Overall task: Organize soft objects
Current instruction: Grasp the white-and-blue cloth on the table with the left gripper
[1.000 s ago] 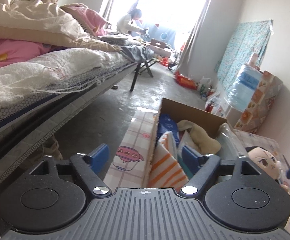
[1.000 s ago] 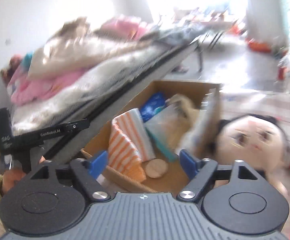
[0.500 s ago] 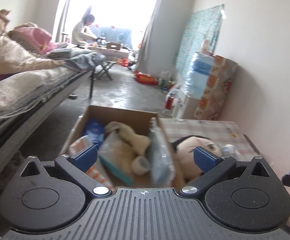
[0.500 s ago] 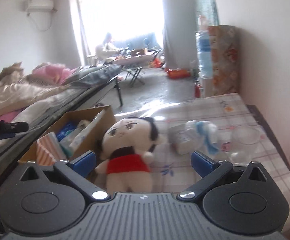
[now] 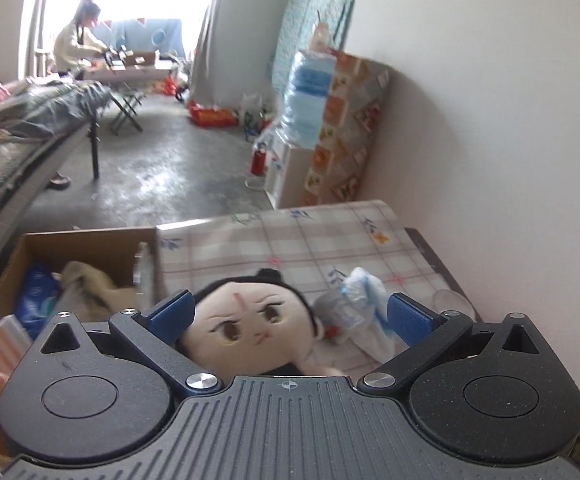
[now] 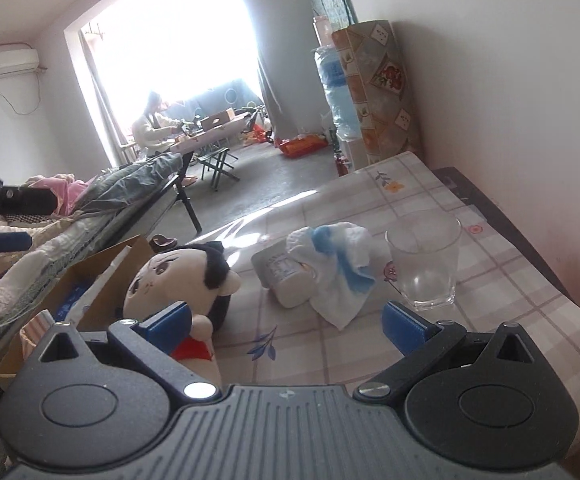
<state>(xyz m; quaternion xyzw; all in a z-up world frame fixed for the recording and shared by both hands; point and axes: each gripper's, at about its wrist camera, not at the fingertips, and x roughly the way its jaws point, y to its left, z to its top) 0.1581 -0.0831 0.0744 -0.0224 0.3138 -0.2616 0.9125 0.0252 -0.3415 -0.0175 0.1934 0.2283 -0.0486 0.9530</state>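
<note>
A plush doll (image 5: 250, 320) with black hair and a red top lies on the checked tablecloth (image 5: 310, 240), beside a cardboard box (image 5: 90, 244) that holds soft items. My left gripper (image 5: 288, 314) is open, and the doll's head shows between its blue pads without touching them. A white and blue cloth (image 6: 338, 264) is draped over a lying grey cup (image 6: 282, 276). My right gripper (image 6: 286, 322) stands open above the cloth's near edge. The doll (image 6: 178, 276) lies by its left finger (image 6: 166, 322), untouched.
A clear drinking glass (image 6: 426, 256) stands right of the cloth near the wall. A bed with piled bedding (image 6: 70, 216) runs along the left, next to the box (image 6: 102, 272). A person sits at a far table (image 6: 206, 136) by the window. The left gripper's tip (image 6: 2, 240) shows at far left.
Both views swung from the bed and box to the table. The left view now faces the doll; the right view came closer to the cloth and glass. Both grippers' jaws widened.
</note>
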